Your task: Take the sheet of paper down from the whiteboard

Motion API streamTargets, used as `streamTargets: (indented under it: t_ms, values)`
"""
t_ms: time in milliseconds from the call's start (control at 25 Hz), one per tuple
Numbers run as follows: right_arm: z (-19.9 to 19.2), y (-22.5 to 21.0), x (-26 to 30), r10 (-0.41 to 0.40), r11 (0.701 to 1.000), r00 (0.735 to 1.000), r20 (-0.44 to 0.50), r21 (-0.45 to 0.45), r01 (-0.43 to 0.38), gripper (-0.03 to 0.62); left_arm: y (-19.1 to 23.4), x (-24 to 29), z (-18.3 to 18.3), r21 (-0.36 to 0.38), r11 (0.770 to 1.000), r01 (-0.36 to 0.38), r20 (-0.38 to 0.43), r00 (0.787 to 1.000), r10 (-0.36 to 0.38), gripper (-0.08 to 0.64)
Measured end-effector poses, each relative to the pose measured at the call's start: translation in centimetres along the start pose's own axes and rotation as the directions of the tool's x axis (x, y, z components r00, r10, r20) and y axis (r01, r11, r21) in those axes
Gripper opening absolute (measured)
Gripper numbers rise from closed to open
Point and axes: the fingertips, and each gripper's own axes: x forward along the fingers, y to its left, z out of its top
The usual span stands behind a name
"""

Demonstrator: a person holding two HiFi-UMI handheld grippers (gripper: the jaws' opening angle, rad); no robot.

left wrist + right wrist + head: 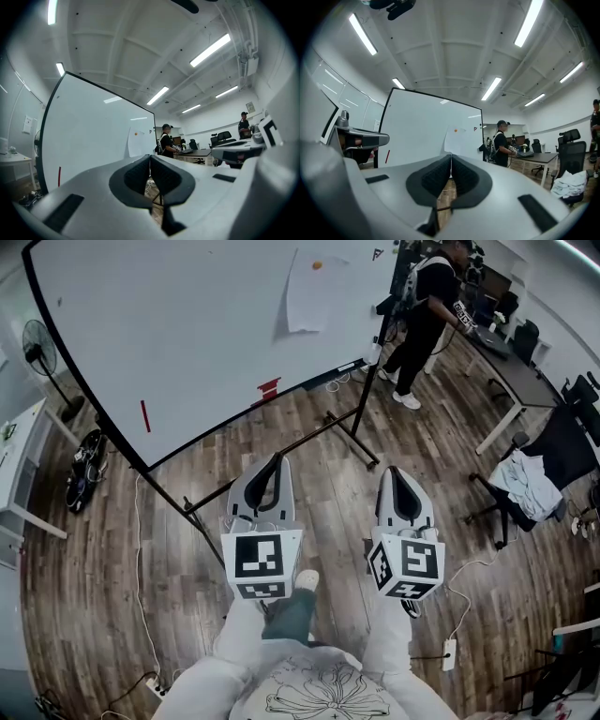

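A white sheet of paper [311,292] hangs on the whiteboard [187,343], pinned near its top by an orange magnet [317,265]. The paper [136,143] also shows in the left gripper view and the paper [457,141] in the right gripper view. My left gripper [276,463] is shut and empty, well short of the board. My right gripper [393,472] is also shut with nothing between its fingers. Both point level toward the board, side by side over the wooden floor.
The whiteboard's black stand [361,409] has feet and a crossbar on the floor ahead. A person [422,310] stands right of the board by a desk [511,367]. A fan [42,348] stands at left, a chair with clothes [534,479] at right. Cables [141,549] trail on the floor.
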Motion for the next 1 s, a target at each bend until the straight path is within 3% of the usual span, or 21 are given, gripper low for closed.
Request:
streamTargets:
  t_ms: [240,560,1000]
  values:
    - [-0.5,-2.5,7.5,0.007,1.000,1.000,-0.008,-0.022,-0.008,0.003,0.8,8.4,-0.5,-0.017,1.000,0.012,0.002,1.000,-0.012,0.005]
    - [1.8,-5.0,18.4,0.036,0.999,0.999,0.034,-0.038,-0.034,0.003,3.2,18.9,1.4,-0.009,1.000,-0.004,0.037,0.999,0.005,0.003]
    - [1.2,-7.2,28.6,0.074,0.997,0.997,0.033,-0.024,-0.073,0.003,6.2,28.2,0.3,-0.017,0.998,-0.057,0.022,0.998,0.057,0.005]
